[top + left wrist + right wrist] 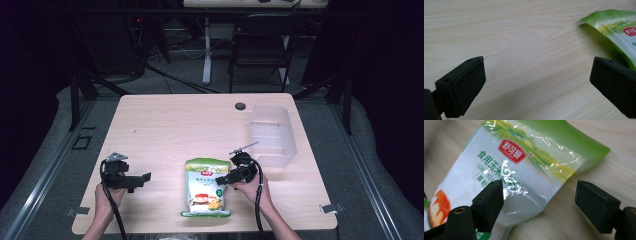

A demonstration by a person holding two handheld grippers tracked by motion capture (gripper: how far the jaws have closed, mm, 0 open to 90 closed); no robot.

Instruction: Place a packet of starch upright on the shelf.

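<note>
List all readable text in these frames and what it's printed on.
"食用玉米" in green, the rest hidden by glare and the right gripper: front of the green and white bag, right gripper view.
"COR... ST...": partly readable Latin line below it, cut off by glare.
"(粟粉)": small line under that, only roughly readable.
Red badge logo: white characters and small Latin line too blurred to read.
High view: bag print too small to read.

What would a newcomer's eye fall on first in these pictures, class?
The green and white food pouch lies flat near the front edge of the wooden table. The right gripper sits open at its right edge, the left gripper open over bare wood to its left. A clear plastic bin stands far right.
</note>
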